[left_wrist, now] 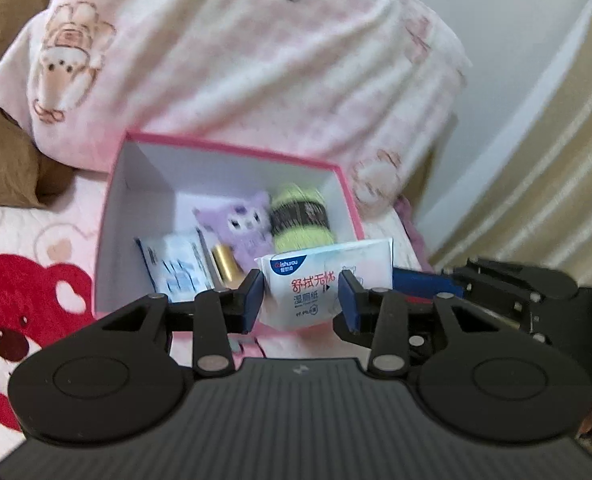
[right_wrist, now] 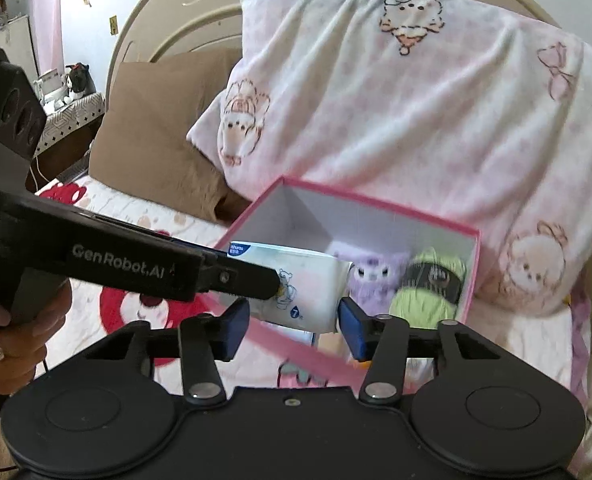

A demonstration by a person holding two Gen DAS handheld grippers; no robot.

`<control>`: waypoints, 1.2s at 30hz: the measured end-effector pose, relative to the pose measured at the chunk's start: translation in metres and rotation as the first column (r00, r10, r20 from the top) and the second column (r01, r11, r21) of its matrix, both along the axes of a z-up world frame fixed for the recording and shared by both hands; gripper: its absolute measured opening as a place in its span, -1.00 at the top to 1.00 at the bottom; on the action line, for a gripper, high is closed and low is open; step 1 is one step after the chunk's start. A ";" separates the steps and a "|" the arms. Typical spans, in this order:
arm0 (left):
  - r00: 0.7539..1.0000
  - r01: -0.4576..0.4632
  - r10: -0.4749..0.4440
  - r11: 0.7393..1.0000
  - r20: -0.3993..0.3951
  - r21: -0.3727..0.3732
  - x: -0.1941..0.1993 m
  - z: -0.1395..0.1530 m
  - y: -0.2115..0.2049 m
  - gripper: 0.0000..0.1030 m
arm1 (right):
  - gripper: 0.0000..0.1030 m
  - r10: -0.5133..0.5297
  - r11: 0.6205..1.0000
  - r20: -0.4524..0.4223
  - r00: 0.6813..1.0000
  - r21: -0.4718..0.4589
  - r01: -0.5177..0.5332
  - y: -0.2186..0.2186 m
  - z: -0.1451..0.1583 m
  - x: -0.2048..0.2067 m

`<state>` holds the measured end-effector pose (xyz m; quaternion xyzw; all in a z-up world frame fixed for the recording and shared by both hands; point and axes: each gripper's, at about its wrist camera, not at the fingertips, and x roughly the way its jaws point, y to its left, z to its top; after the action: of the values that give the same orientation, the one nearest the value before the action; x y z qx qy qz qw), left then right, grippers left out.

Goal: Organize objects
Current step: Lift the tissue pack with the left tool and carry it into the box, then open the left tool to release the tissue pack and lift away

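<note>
Farthest left of the pink box lies a brown pillow. The bed cover, with its red bear print, lies to the box's left and under it. The box sits open on the bed, and a pink pillow with cartoon prints rests just behind its far wall.

Inside the box, from its left wall to its right:
- a flat blue-and-white packet
- a small gold cylinder beside the packet
- a purple plush toy
- a ball of green and black yarn against the right wall, touching the plush

Your left gripper is over the box's near edge. Its fingers are clamped on a white wipes pack, one blue pad on each side of the pack's lower half. The pack hangs upright above the near right corner of the box, off the bed and not yet inside.

In the right wrist view, your left hand grips the left gripper's handle, out to the left of the box. Your right gripper is at the same near edge. Its fingers are closed in on the same pack from the other side, with both pads seeming to press its ends.
</note>
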<state>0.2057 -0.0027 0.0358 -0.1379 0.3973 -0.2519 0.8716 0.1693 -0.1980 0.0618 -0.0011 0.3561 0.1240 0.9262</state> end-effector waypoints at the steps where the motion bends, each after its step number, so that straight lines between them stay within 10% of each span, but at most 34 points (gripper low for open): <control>1: 1.000 -0.005 0.005 1.000 -0.002 0.007 0.007 -0.001 -0.001 0.24 | -0.04 -0.001 1.000 -0.004 1.000 0.009 0.001 -0.001 0.000 0.010; 21: 0.955 -0.166 0.220 0.952 -0.197 0.258 0.143 -0.073 -0.018 0.32 | 0.07 -0.059 0.957 -0.339 0.939 0.249 0.151 -0.023 -0.109 0.181; 36: 0.973 -0.190 0.223 0.913 -0.052 0.362 0.133 -0.061 -0.017 0.17 | 0.15 -0.056 0.963 -0.323 0.945 0.233 0.137 -0.016 -0.119 0.189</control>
<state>0.3383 -0.0198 -0.0251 -0.0313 0.4592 -0.0760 0.8846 0.3585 -0.2139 -0.0571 0.1538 0.4795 0.1208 0.8554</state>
